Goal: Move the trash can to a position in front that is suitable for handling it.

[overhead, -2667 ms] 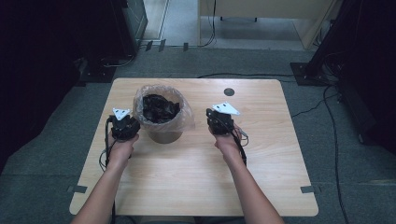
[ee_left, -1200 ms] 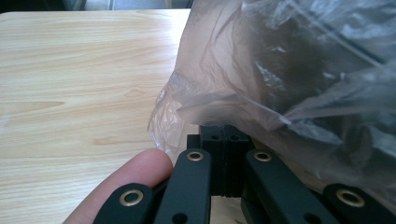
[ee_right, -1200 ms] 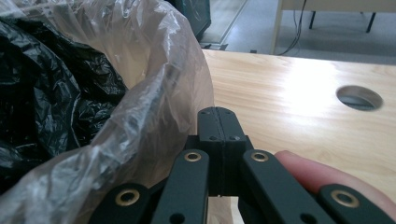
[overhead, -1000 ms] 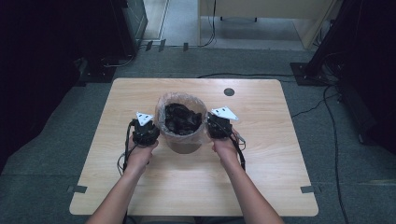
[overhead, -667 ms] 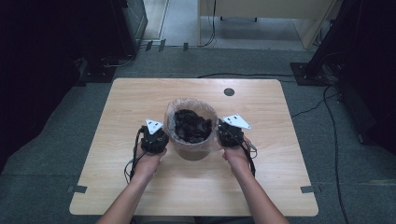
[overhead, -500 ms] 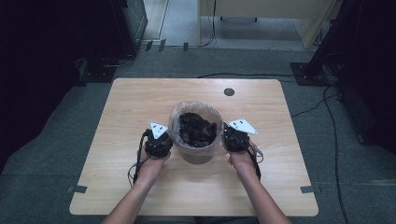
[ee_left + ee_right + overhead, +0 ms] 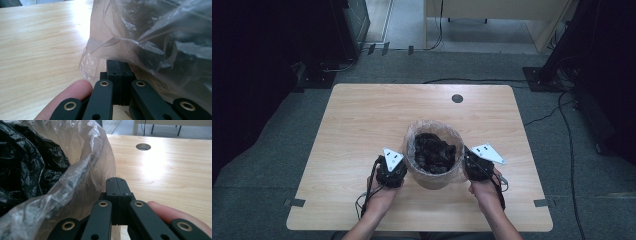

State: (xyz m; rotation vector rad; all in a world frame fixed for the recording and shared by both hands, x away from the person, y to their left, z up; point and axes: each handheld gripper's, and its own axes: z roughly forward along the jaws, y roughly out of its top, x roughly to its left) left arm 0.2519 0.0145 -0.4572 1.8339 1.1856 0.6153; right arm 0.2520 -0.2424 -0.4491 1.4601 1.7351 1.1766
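A light wooden table (image 7: 362, 130) is seen from above, with a person's two forearms reaching in from the near edge; each hand holds a black two-jaw gripper. Between them, near the front middle of the table, stands a round bin (image 7: 434, 165) lined with a clear plastic liner (image 7: 432, 127) and filled with crumpled black plastic (image 7: 434, 150); the left gripper (image 7: 391, 171) sits just beside the bin's left wall, and the right gripper (image 7: 477, 167) just beside its right wall. In the left gripper view, the two jaws are pressed flat together with nothing between them; their tips sit right at the wrinkled liner (image 7: 150, 45), and whether they touch it I cannot tell; a fingertip (image 7: 72, 92) shows at the lower left. In the right gripper view, the jaws are likewise closed tight on themselves, empty, close beside the liner's folded rim (image 7: 82, 175); black plastic (image 7: 25, 165) bulges inside, and a round cable hole (image 7: 143, 146) lies farther off in the tabletop.
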